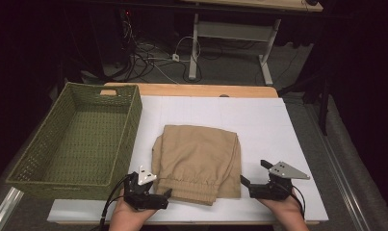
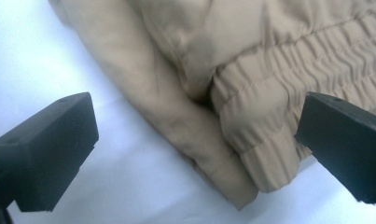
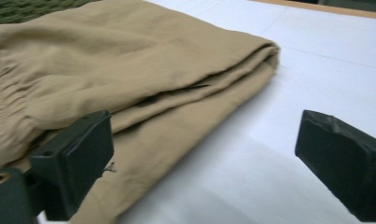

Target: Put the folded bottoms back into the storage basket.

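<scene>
A folded tan garment (image 1: 196,161) with an elastic waistband lies in the middle of the white table cover (image 1: 264,125). My left gripper (image 1: 163,196) is open at the garment's near left corner. In the left gripper view the waistband corner (image 2: 265,154) sits between the wide-apart jaws of that gripper (image 2: 195,149). My right gripper (image 1: 254,172) is open just off the garment's near right edge. In the right gripper view the folded layers (image 3: 129,60) lie beside one jaw, and bare white cover shows between the jaws of that gripper (image 3: 209,158).
An empty green woven basket (image 1: 81,144) stands along the table's left side, close to the garment; its corner shows in the right gripper view (image 3: 27,7). White cover lies bare to the right and behind the garment. Desk legs and cables stand on the floor beyond the table.
</scene>
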A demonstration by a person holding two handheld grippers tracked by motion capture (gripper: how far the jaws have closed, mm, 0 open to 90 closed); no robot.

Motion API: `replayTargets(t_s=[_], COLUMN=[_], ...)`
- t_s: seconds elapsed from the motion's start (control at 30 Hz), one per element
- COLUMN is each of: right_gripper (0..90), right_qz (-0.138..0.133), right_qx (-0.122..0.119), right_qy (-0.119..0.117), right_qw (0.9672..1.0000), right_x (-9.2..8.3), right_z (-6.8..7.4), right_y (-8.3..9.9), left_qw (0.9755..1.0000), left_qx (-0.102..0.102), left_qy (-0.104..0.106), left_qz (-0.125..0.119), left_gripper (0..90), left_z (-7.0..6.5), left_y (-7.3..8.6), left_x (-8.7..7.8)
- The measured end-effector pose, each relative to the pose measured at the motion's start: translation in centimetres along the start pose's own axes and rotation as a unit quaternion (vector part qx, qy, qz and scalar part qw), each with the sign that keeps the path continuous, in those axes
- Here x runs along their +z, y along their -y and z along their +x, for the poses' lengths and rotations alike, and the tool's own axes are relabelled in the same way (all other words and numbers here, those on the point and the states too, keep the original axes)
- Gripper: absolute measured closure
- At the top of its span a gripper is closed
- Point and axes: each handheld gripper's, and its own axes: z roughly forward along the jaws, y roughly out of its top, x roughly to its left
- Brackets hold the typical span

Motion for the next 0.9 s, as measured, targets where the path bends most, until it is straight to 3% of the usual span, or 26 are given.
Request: replayTargets(t_s=[0.07,0.1,0.13,0.17,0.37,0.47,0.5,0.67,0.8,0.87,0.9], right_gripper=[2.8,2.8,2.8,2.8,2.9,2.9,2.9,3.0,3.0,3.0,3.0], right_qz=[-0.002,-0.001,-0.001,0.003,0.013,0.017,0.016,0.01,0.016,0.012,0.011], right_qx=[0.005,0.005,0.005,0.002,-0.005,-0.015,-0.017,-0.016,-0.015,-0.014,-0.015], right_qy=[0.002,0.003,0.003,0.005,0.007,0.008,0.008,0.01,0.011,0.015,0.016], right_qw=[1.0,1.0,1.0,1.0,0.9999,0.9997,0.9997,0.9998,0.9997,0.9997,0.9997], right_x=[-0.1,-0.1,-0.1,0.0,0.2,0.3,0.2,-0.1,-0.2,-0.5,-0.7], right_z=[-0.3,-0.3,-0.3,-0.3,-0.2,0.1,0.1,-0.3,-0.6,-0.8,-0.8], right_y=[0.1,0.2,0.2,0.3,0.5,0.6,0.6,0.6,0.9,1.0,1.0], left_qw=[0.9995,0.9995,0.9988,0.9978,0.9973,0.9958,0.9954,0.9982,0.9982,0.9979,0.9973], left_qx=[-0.023,-0.023,-0.022,-0.008,-0.008,0.002,0.015,-0.002,-0.007,-0.018,-0.034], left_qy=[0.005,0.005,0.002,-0.004,-0.001,0.009,0.026,0.02,0.03,0.033,0.041], left_qz=[0.023,0.023,0.044,0.066,0.073,0.091,0.091,0.056,0.051,0.053,0.051], left_gripper=[0.0,0.0,0.0,0.0,0.0,0.0,0.0,0.0,0.0,0.0,2.6], left_z=[0.1,0.1,0.1,-0.1,-0.1,-0.1,-0.3,-0.2,0.0,0.2,0.6], left_y=[0.0,0.0,-0.1,0.0,-0.1,-0.4,-0.5,-1.2,-1.6,-1.8,-1.7], left_x=[0.2,0.2,0.4,0.8,0.8,0.6,0.1,-1.7,-1.2,-0.5,0.0])
